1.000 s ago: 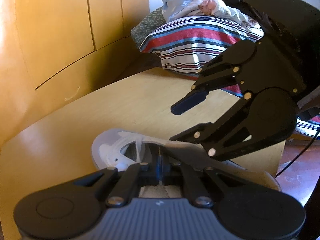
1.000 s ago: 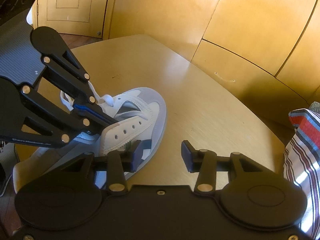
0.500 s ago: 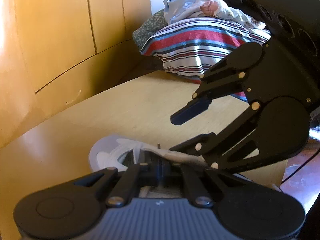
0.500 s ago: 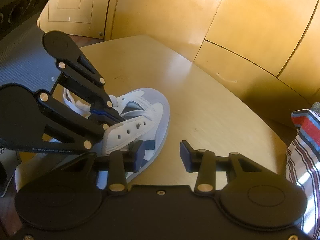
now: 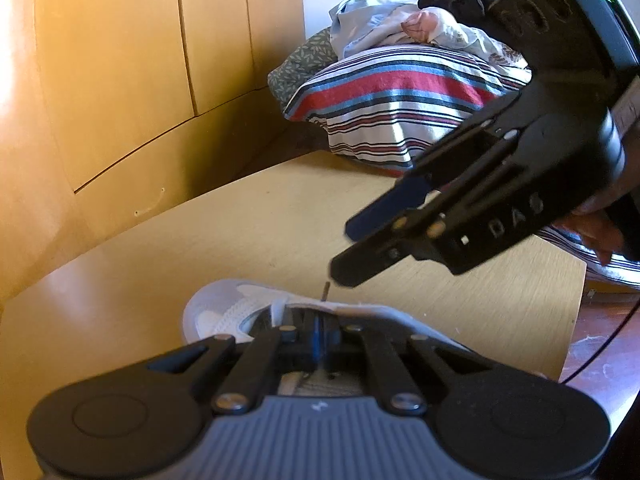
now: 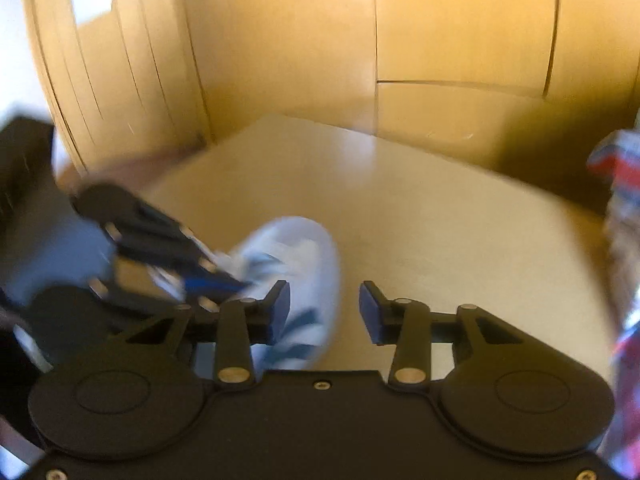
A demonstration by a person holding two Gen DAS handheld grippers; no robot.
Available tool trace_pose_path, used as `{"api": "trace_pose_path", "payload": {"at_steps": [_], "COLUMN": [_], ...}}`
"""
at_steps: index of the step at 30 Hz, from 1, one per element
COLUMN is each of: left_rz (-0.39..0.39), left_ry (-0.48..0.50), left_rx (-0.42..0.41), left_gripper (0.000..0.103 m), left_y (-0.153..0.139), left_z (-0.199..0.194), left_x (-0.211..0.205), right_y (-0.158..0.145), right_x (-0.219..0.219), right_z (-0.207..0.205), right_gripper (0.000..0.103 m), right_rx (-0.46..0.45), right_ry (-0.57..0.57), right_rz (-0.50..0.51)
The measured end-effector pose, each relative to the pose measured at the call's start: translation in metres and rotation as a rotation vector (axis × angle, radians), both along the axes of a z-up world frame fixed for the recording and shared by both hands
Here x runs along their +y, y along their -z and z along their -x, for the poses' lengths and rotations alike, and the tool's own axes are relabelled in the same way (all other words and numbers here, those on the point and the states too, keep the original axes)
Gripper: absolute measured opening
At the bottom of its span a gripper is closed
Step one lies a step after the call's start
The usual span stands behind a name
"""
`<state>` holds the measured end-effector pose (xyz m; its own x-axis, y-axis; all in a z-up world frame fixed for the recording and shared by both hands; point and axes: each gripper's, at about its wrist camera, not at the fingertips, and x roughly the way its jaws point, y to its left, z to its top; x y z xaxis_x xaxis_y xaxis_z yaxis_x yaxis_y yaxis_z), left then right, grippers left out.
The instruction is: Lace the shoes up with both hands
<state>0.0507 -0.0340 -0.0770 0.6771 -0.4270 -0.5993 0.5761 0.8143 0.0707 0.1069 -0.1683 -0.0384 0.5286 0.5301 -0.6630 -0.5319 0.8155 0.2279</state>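
On a pale wooden surface (image 5: 248,232) set against yellow panelling, a white-and-grey sneaker (image 6: 296,276) lies with its toe pointing away toward the wall, a striped pillow (image 5: 400,96) on the bed beyond. Both handheld tools work over the sneaker's lacing area. The left gripper (image 5: 316,346) is fully closed low over the tongue; a white lace (image 5: 279,312) runs beside its tips, though whether it is pinched there cannot be made out. The right gripper (image 6: 324,312) hangs above the sneaker's side, half-open and closing, with nothing between its pads. A thin dark lace tip (image 5: 325,291) stands up from the eyelet row just under it, seen from the left wrist. The step in hand looks like catching that tip: best done by holding the left side steady as an anchor, squaring the right pads either side of the tip, and closing only once it sits between them. The right-wrist view is blurred.
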Motion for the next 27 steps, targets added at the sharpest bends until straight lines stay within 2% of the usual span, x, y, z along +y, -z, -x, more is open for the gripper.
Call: {"api": "trace_pose_path", "payload": {"at_steps": [3, 5, 12, 15, 17, 18, 19, 20, 21, 23, 26, 27], "left_rz": [-0.001, -0.002, -0.008, -0.016, -0.021, -0.024, -0.038, -0.073, -0.102, -0.125, -0.11, -0.116], "left_ry": [0.0, 0.001, 0.0, -0.001, -0.003, -0.011, -0.019, -0.029, -0.034, -0.053, -0.029, -0.022], "left_rx": [0.001, 0.0, 0.002, 0.005, 0.006, 0.003, -0.007, -0.038, -0.072, -0.106, -0.098, -0.093], "left_gripper": [0.002, 0.002, 0.002, 0.002, 0.005, 0.011, 0.022, 0.026, 0.037, 0.04, 0.041, 0.043], "left_y": [0.0, 0.0, -0.001, -0.001, -0.002, -0.003, -0.004, -0.006, -0.009, -0.014, -0.02, -0.02], "left_z": [0.0, 0.001, 0.001, 0.001, 0.001, 0.002, 0.004, 0.008, 0.014, 0.023, 0.039, 0.043], "left_x": [0.0, 0.0, -0.002, -0.003, -0.003, -0.003, -0.004, -0.006, -0.007, -0.007, -0.008, -0.009], "right_y": [0.006, 0.011, 0.03, 0.039, 0.047, 0.049, 0.048, 0.046, 0.039, 0.026, 0.01, 0.0], "right_x": [-0.019, -0.029, -0.065, -0.084, -0.097, -0.107, -0.115, -0.117, -0.129, -0.153, -0.19, -0.209], "right_z": [-0.01, -0.014, -0.025, -0.025, -0.027, -0.027, -0.027, -0.027, -0.026, -0.023, -0.019, -0.015], "right_gripper": [0.032, 0.022, 0.008, 0.005, 0.004, 0.004, 0.004, 0.003, 0.003, 0.003, 0.003, 0.003], "right_rx": [0.081, 0.114, 0.189, 0.229, 0.258, 0.257, 0.244, 0.233, 0.188, 0.109, 0.004, -0.062], "right_ry": [0.056, 0.083, 0.144, 0.173, 0.205, 0.229, 0.246, 0.253, 0.276, 0.33, 0.414, 0.462], "right_rz": [-0.134, -0.17, -0.282, -0.374, -0.434, -0.463, -0.474, -0.474, -0.468, -0.472, -0.485, -0.472]}}
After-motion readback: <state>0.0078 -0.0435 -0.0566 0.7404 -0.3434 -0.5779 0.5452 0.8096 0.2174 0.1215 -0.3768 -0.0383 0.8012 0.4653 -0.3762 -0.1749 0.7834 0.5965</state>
